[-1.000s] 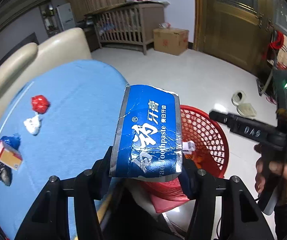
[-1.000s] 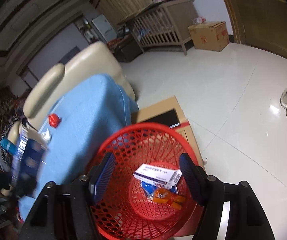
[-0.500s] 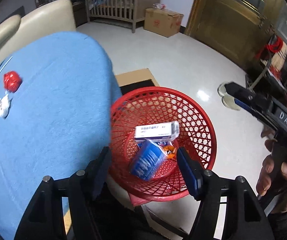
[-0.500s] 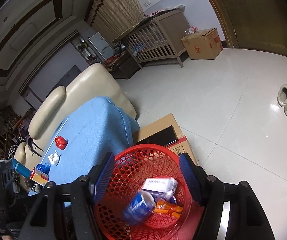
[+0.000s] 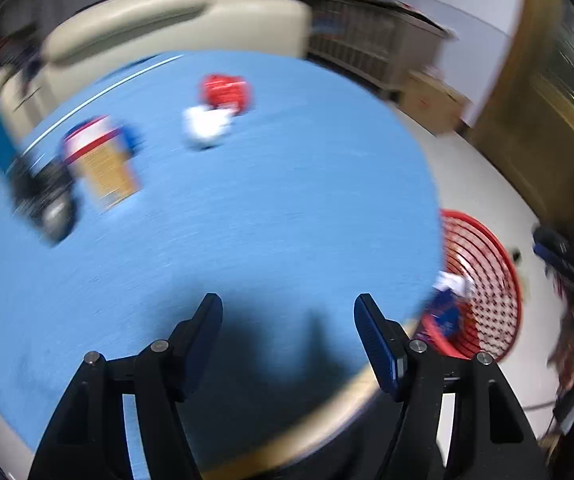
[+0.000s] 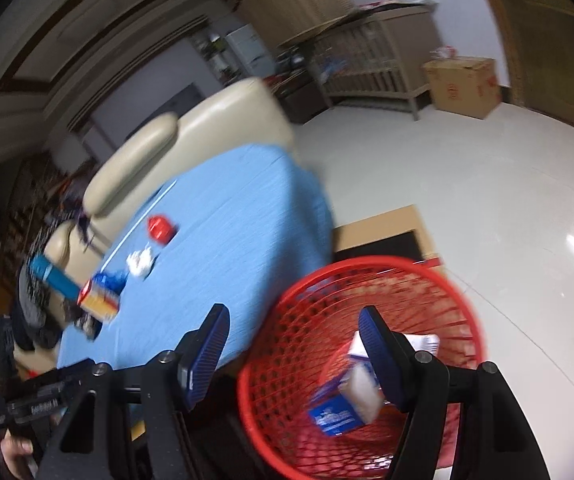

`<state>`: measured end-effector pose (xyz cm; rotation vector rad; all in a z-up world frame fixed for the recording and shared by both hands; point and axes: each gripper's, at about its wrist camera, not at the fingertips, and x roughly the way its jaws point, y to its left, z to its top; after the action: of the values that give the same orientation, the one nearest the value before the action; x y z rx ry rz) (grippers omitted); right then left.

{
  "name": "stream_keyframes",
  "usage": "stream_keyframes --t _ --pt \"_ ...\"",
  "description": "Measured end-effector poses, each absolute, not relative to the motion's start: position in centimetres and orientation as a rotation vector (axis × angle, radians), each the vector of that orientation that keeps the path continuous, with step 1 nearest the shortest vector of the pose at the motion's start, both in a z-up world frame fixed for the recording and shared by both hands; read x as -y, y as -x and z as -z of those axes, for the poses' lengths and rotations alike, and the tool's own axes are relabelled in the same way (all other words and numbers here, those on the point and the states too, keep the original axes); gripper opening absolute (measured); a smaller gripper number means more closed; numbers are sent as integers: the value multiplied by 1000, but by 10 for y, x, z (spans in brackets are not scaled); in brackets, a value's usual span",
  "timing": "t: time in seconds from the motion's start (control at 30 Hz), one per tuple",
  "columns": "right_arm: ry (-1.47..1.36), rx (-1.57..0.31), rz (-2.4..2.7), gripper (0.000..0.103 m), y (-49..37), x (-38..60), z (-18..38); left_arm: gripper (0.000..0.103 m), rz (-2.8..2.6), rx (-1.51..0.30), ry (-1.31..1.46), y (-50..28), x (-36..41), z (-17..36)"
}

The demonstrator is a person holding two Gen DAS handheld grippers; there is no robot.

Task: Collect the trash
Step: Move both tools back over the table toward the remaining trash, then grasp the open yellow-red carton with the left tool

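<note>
Lying ahead of the left gripper [image 5: 288, 316] is a round bench [image 5: 247, 208] under a blue cloth, with four pieces of trash in a cluster beyond the jaws: one red crumpled wrapper [image 5: 226, 92], one white paper wad [image 5: 206, 128] just beside it, one orange-and-white box [image 5: 101, 160] to the left, and one blue crumpled wrapper [image 6: 113, 278] touching that box. A dark blurred object [image 5: 45, 204] and a teal box [image 6: 53, 276] sit at the far left edge of the bench; blur hides their detail. A cream sofa [image 5: 175, 24] stands behind the bench.

The left gripper's jaws stand about half open, empty, above bare cloth. Nothing lies between them and the trash cluster.

The right gripper [image 6: 293, 330] also has its jaws about half open and empty. One red mesh basket [image 6: 367, 280] stands on the floor directly below and ahead of its right jaw, beside the bench edge. Inside the basket lie one blue toothpaste box [image 6: 337, 410] and one white carton [image 6: 423, 344]; other contents are hidden behind the jaw. A flattened cardboard sheet [image 6: 383, 228] lies on the floor beyond the basket.
</note>
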<state>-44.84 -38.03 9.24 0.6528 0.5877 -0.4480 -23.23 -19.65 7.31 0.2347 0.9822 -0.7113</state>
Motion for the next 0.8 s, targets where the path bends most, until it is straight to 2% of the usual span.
stream_keyframes --t 0.17,0.37,0.63,0.8 --pt "-562 -657 335 71 403 336 -96 70 588 -1003 -96 201 135 -65" --pt "-467 -720 220 71 355 288 -100 71 509 -1012 -15 178 106 -61" --pt "-434 -781 172 71 323 263 -86 76 425 -907 -106 135 161 -73" --pt "-448 -818 182 71 317 271 -75 76 268 -849 -206 93 197 -58"
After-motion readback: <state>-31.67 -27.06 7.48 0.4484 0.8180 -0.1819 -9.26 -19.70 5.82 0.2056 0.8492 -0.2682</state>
